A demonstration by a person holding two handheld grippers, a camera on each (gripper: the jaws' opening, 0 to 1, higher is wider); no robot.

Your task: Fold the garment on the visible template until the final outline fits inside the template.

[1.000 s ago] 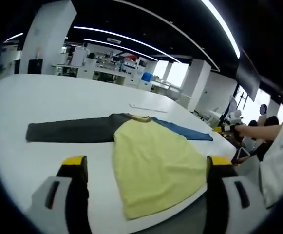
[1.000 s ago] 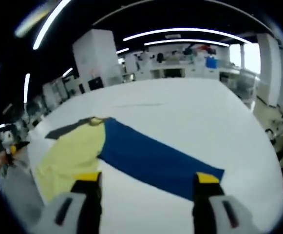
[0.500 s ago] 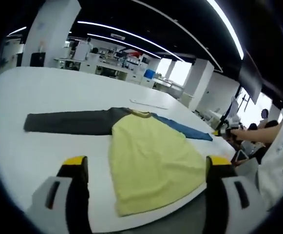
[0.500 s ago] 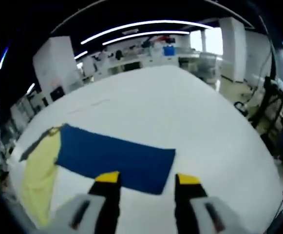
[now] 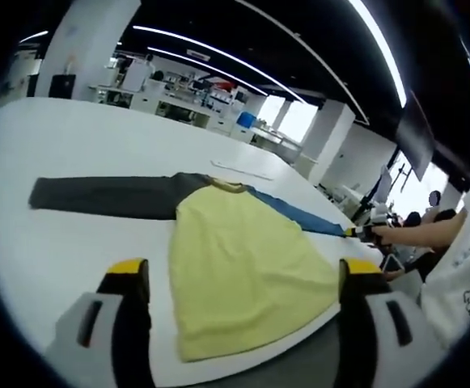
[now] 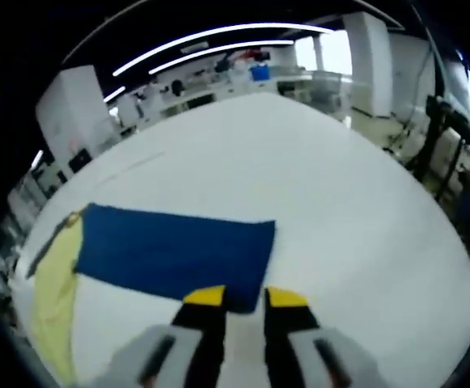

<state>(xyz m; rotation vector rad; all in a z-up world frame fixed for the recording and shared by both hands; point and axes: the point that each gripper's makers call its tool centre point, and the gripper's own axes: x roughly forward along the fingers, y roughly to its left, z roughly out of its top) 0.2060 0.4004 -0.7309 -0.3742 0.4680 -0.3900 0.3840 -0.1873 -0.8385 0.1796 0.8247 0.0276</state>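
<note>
Your right gripper (image 6: 243, 297) has narrowed its jaws to a slim gap at the blue sleeve's (image 6: 174, 252) cuff, ready to pinch, so the first fold looks near. Your left gripper (image 5: 239, 275) stays spread above the yellow garment (image 5: 243, 279) lying flat by the table's (image 5: 73, 137) near edge.

Garment (image 5: 243, 271) yellow body, grey sleeve (image 5: 97, 196), blue sleeve (image 6: 174, 252)
</note>
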